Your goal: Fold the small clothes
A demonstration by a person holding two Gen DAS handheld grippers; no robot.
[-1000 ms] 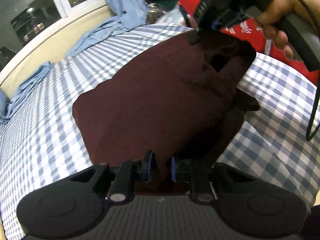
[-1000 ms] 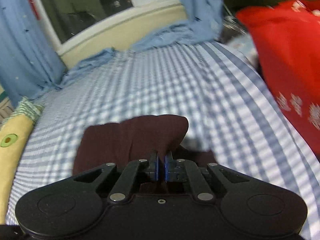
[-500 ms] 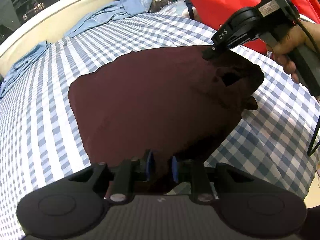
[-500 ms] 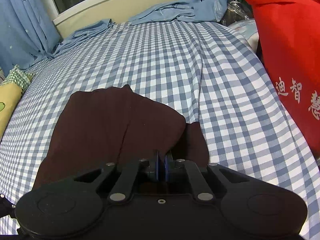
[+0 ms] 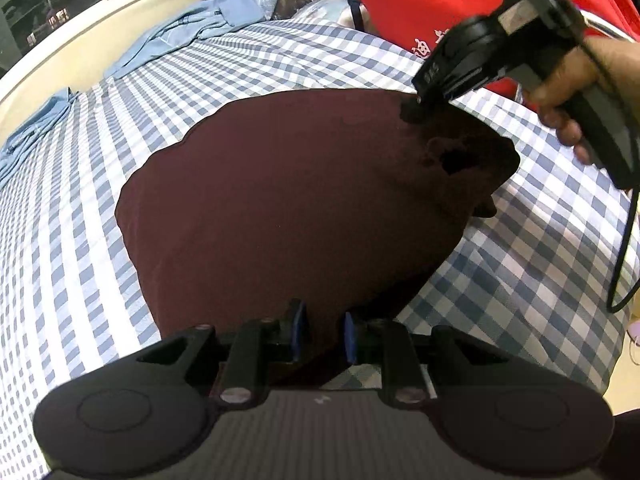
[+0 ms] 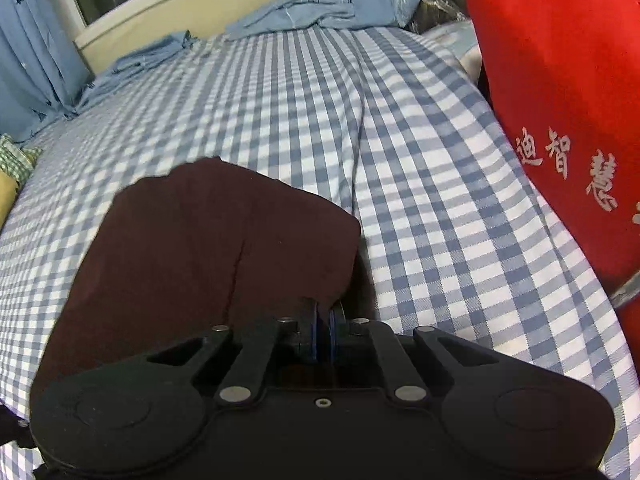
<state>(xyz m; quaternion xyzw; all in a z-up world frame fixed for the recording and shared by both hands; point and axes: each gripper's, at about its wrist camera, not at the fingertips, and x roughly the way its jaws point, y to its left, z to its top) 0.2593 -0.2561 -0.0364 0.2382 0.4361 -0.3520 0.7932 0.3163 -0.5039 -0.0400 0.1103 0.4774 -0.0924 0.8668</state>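
A dark maroon garment (image 5: 300, 200) lies spread on the blue-and-white checked bedsheet (image 5: 520, 280). My left gripper (image 5: 323, 336) holds its near edge, with cloth bunched between the blue pads. My right gripper (image 5: 416, 110), held by a person's hand (image 5: 572, 92), pinches the garment's far right corner, where the cloth puckers. In the right wrist view the right gripper (image 6: 325, 332) is shut on the garment (image 6: 200, 248), whose edge is folded over near the fingers.
A red bag (image 6: 560, 80) with white characters stands along the bed's right side. Light blue cloth (image 6: 300, 8) and a blue curtain (image 6: 32, 40) lie by the cream headboard. A yellow and green pillow (image 6: 8, 196) is at the left. A black cable (image 5: 624, 260) hangs from the right gripper.
The garment has come down from hanging and now lies flatter and wider on the sheet. The right gripper has sunk toward the bed with its corner. Both grips are unchanged.
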